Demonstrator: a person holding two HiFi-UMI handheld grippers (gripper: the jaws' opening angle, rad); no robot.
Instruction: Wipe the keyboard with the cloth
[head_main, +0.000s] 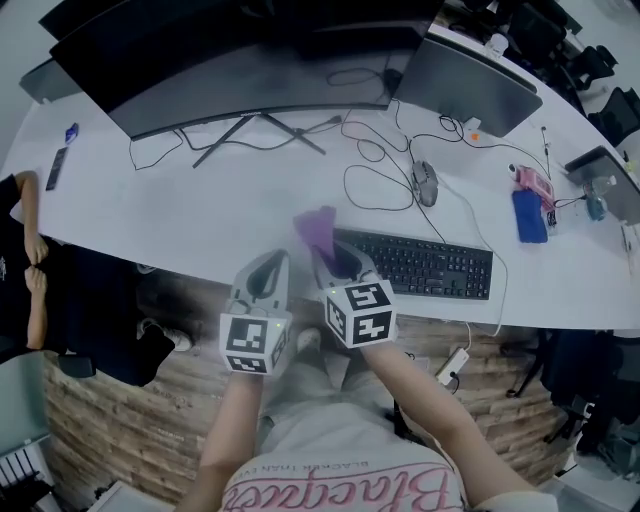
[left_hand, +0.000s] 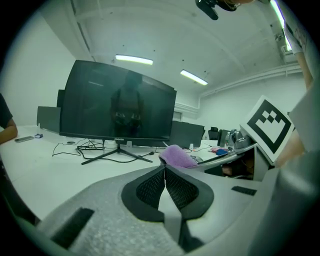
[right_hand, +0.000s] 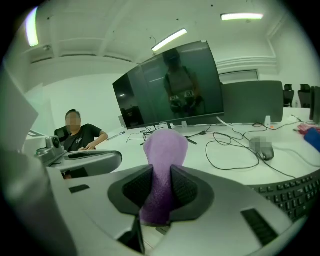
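A black keyboard (head_main: 425, 264) lies near the front edge of the white desk (head_main: 200, 200); its left end shows in the right gripper view as the keyboard (right_hand: 290, 192). My right gripper (head_main: 335, 255) is shut on a purple cloth (head_main: 318, 230), held in the air just left of the keyboard's left end. The cloth (right_hand: 162, 170) sticks up between the jaws in the right gripper view. My left gripper (head_main: 265, 275) hovers beside it at the desk's front edge, shut with nothing in it; its pads (left_hand: 150, 187) meet. The cloth (left_hand: 177, 156) shows past it.
A large curved monitor (head_main: 240, 65) on a stand fills the back of the desk, with a second screen (head_main: 470, 80) to its right. A mouse (head_main: 425, 182) and looping cables (head_main: 375, 160) lie behind the keyboard. A person (right_hand: 80, 132) sits at the left.
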